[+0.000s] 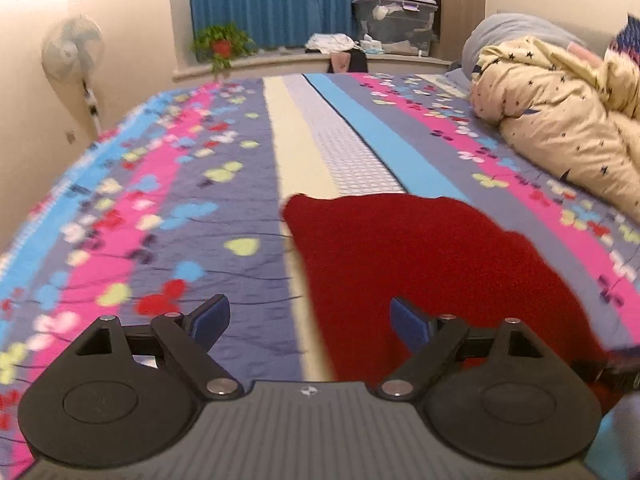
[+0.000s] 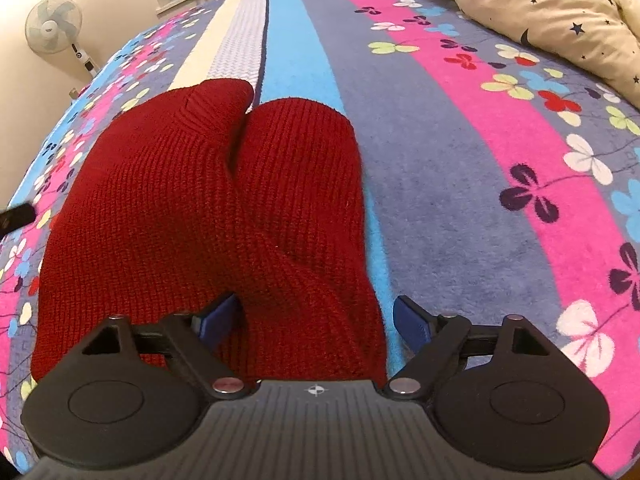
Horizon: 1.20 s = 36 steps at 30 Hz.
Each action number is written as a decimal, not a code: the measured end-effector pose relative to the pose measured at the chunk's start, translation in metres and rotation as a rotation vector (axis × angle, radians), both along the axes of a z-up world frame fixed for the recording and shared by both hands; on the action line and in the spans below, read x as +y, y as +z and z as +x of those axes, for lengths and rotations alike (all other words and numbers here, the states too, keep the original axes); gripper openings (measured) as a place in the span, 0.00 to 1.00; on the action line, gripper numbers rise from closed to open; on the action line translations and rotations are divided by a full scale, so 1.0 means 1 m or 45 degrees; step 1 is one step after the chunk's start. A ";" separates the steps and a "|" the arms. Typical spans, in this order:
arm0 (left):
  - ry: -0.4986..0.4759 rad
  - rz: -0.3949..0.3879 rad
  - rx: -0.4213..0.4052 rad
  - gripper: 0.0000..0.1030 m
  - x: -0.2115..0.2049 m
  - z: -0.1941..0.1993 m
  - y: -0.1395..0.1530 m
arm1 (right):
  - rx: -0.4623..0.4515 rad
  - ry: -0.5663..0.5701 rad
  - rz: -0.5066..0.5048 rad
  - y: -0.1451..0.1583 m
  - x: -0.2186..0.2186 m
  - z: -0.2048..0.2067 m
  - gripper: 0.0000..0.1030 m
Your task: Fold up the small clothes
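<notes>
**Inspector:** Where does the garment lie?

**Assistant:** The red knitted garment lies flat on the striped, flower-printed bedspread. It sits directly under the right gripper, whose jaws stand wide with knit between them, unpinched. The left gripper, also wide and empty, hovers over its left edge.

**Inspector:** Surroundings?

**Assistant:** Blue curtain, star-patterned quilt, standing fan, potted plant.

**Inspector:** Orientation?

**Assistant:** Long axis runs along the stripes, away from the grippers; two rounded folded portions lie side by side at the far end.
</notes>
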<state>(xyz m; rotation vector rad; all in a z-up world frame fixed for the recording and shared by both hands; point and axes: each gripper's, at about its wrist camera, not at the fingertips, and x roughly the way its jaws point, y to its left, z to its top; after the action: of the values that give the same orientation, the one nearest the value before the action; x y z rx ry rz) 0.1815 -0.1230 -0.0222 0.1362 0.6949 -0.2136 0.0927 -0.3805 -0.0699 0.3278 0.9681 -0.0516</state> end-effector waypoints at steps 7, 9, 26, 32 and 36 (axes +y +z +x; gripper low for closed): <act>0.057 -0.178 0.165 0.97 -0.001 0.041 -0.035 | 0.012 0.028 0.017 -0.004 -0.002 0.004 0.82; 0.074 -0.291 0.235 0.97 0.007 0.053 -0.043 | 0.014 0.034 0.022 -0.005 -0.002 0.005 0.82; 0.088 -0.668 0.486 0.63 0.025 0.088 -0.062 | -0.008 0.084 0.072 -0.004 0.007 0.018 0.51; 0.051 -0.660 0.385 0.53 0.043 0.080 -0.022 | -0.091 0.032 0.090 0.005 0.013 0.020 0.36; 0.041 -0.557 0.242 0.52 0.070 0.076 0.017 | -0.185 0.073 0.146 0.013 0.036 0.028 0.32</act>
<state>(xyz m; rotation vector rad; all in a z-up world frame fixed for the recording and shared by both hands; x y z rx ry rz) 0.2575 -0.0526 -0.0048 -0.3172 0.8226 -0.3458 0.1203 -0.3449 -0.0565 0.4036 0.8375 0.0795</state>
